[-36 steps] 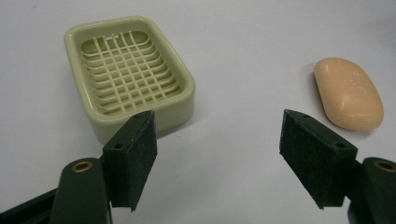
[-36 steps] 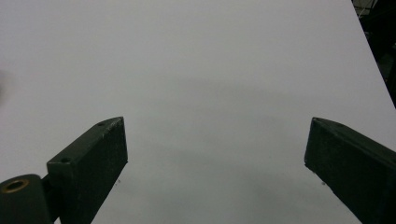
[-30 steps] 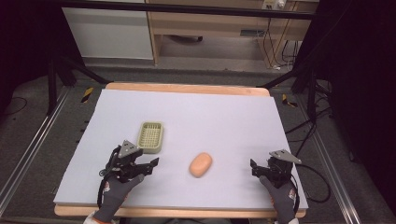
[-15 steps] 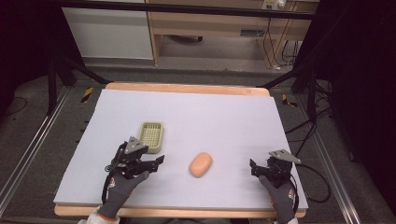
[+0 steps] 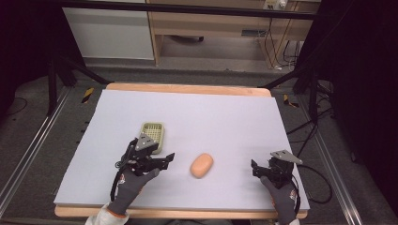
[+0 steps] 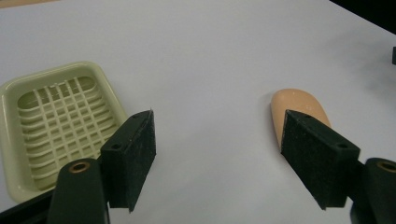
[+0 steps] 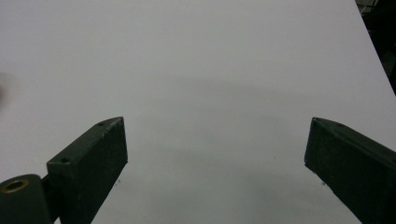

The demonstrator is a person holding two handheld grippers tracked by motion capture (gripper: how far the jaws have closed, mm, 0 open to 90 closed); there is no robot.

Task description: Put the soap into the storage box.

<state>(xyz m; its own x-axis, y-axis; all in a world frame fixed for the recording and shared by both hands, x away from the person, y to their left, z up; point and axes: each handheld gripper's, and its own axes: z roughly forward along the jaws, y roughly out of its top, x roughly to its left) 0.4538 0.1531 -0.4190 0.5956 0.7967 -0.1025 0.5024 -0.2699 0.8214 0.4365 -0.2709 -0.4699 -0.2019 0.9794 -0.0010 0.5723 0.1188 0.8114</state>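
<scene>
Two grippers sit low over the pale table (image 5: 225,112), both with jaws spread wide and nothing between them. On the near left, the left gripper (image 5: 162,158) points toward the peach-coloured oval soap (image 5: 202,165), which lies just to its right, apart from it. Just beyond that gripper rests the pale green soap dish (image 5: 153,132). Well off at the near right edge is the right gripper (image 5: 259,168).

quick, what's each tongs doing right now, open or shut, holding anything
Left tongs: open, holding nothing, between the soap dish and the soap.
Right tongs: open, holding nothing, over bare table.
</scene>
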